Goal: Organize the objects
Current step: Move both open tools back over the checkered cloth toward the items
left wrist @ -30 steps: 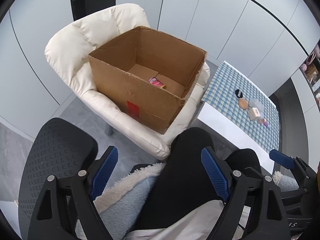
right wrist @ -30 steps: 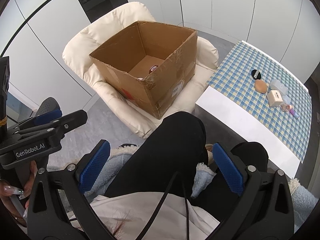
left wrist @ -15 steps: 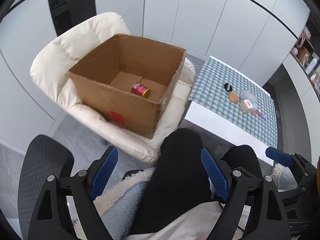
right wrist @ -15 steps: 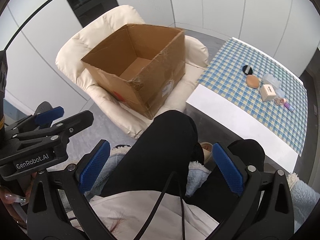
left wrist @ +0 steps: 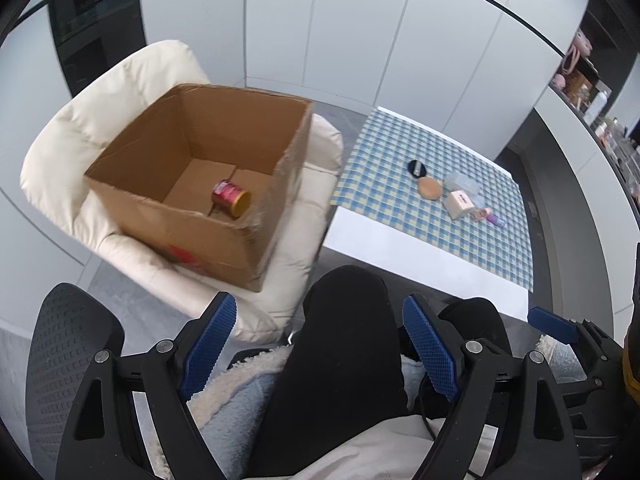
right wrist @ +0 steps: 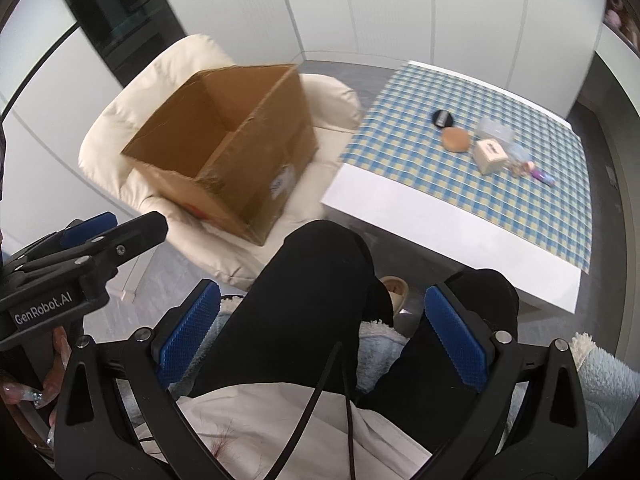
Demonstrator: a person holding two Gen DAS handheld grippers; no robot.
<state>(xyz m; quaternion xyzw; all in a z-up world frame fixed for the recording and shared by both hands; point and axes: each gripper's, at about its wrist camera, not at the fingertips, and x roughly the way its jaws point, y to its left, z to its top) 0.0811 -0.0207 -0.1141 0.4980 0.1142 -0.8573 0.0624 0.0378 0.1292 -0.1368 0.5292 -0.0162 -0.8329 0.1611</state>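
Checked table (left wrist: 400,148): sponge (left wrist: 429,188) beyond tongs (left wrist: 320,350)

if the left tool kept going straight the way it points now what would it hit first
Most likely the person's black-trousered knee, which sits right between the open left tool fingers' line. Depth is unclear, so it might pass over the knee toward the white table.

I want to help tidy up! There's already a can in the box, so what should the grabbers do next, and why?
Probably swing the right gripper toward the checked table for the tan puff. Both grippers hang open and empty over the person's lap, the cardboard box holds only the red can, and the small items are still on the table.
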